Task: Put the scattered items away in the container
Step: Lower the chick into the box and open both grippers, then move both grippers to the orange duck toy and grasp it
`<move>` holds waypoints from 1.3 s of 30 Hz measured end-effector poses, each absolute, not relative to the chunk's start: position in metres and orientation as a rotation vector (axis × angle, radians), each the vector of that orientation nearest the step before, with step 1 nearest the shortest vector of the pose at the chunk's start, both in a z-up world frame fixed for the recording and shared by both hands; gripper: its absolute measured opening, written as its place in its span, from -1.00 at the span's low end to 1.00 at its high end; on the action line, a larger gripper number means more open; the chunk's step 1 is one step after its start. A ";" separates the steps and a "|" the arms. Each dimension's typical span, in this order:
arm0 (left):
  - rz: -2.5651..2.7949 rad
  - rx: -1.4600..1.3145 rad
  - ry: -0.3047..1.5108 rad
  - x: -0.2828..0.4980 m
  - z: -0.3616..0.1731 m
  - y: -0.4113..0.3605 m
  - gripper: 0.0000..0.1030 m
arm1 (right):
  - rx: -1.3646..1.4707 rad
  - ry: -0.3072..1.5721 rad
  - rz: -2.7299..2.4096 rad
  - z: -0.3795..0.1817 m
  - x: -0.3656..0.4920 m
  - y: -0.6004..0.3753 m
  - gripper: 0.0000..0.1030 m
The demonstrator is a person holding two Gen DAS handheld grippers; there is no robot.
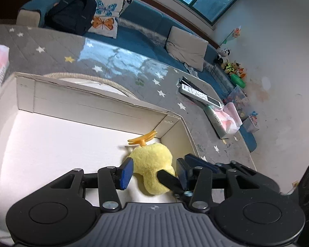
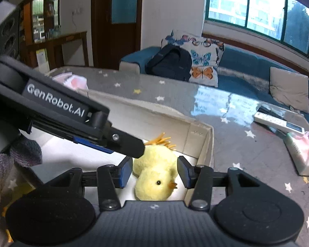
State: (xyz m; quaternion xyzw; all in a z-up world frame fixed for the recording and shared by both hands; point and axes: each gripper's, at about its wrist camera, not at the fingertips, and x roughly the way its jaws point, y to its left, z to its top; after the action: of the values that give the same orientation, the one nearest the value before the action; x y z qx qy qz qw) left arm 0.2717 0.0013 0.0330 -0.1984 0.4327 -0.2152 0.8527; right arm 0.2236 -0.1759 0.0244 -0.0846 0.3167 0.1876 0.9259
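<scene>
The right claw (image 2: 154, 173) is open around the chick (image 2: 154, 177), its pads not squeezing it. The left claw (image 1: 153, 174) is open too, just beside. The chick lies in a corner of the box (image 1: 92, 105), so that toy looks put away. Only the right view shows its face. Only the left view shows toys (image 1: 232, 65) far off by the wall.

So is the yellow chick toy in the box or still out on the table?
In. The yellow chick toy lies on the white floor of the cardboard box, in its corner, with the box walls rising behind and beside it.
</scene>
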 end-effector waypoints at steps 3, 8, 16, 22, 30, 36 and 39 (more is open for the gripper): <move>-0.453 -0.405 0.883 0.257 0.041 0.003 -0.06 | -0.164 0.617 0.394 0.035 0.209 -0.181 -0.03; -0.434 -0.382 0.854 0.233 0.053 0.007 -0.06 | -0.159 0.565 0.408 0.046 0.179 -0.186 0.02; -0.426 -0.344 0.817 0.190 0.063 0.009 -0.06 | -0.149 0.515 0.439 0.060 0.130 -0.183 0.03; -0.412 -0.313 0.821 0.157 0.058 0.010 -0.06 | -0.150 0.521 0.493 0.056 0.095 -0.175 0.09; -0.400 -0.306 0.853 0.131 0.043 0.012 -0.06 | -0.129 0.610 0.579 0.028 0.071 -0.159 0.12; -0.389 -0.324 0.895 0.126 0.029 0.015 -0.06 | -0.101 0.661 0.612 0.009 0.066 -0.148 0.12; -0.381 -0.344 0.910 0.126 0.022 0.017 -0.06 | -0.095 0.672 0.618 0.009 0.065 -0.144 0.12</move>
State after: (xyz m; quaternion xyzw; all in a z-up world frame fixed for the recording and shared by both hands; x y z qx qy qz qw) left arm 0.1264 0.0170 0.0221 -0.1642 0.4344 -0.1818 0.8668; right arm 0.0654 -0.1444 0.0086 -0.0460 0.3246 0.2985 0.8964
